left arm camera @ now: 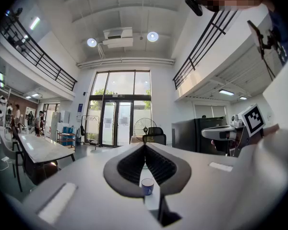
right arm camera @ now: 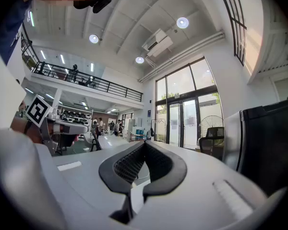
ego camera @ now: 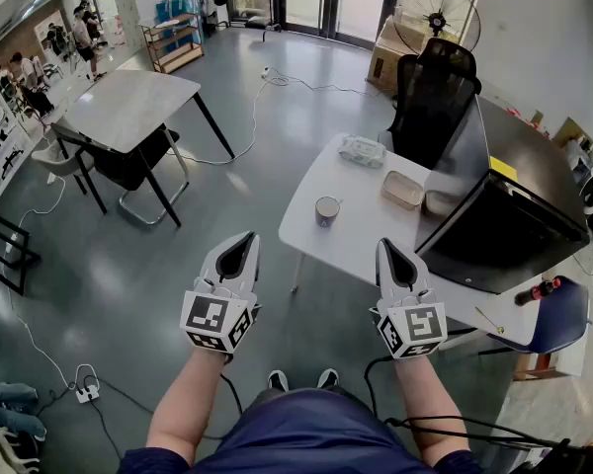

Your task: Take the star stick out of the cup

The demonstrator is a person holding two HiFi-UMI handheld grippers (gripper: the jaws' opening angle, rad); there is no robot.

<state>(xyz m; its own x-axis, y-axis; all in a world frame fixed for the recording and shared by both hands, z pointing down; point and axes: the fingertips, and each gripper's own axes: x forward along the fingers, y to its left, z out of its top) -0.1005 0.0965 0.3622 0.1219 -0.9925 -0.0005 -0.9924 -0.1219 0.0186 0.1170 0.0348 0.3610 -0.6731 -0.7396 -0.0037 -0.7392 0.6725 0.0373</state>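
Observation:
A dark blue cup (ego camera: pixel 327 210) stands near the front left corner of the white table (ego camera: pixel 346 235), ahead of me and past both grippers. No star stick can be made out in it at this distance. My left gripper (ego camera: pixel 246 237) is held in the air short of the table, its jaws shut on nothing. The right gripper (ego camera: pixel 385 244) hovers at the table's near edge, shut and empty too. In the left gripper view the cup (left arm camera: pixel 147 186) shows small below the closed tips of the left gripper (left arm camera: pixel 145 145). The right gripper (right arm camera: pixel 145 143) points past the table.
On the table lie a tissue pack (ego camera: pixel 362 150), a shallow tray (ego camera: pixel 402 190) and a bowl (ego camera: pixel 438 202). A black cabinet (ego camera: pixel 504 210) stands at its right, a black office chair (ego camera: pixel 433 92) behind. A grey table (ego camera: pixel 138 107) stands far left. Cables and a power strip (ego camera: pixel 85 393) lie on the floor.

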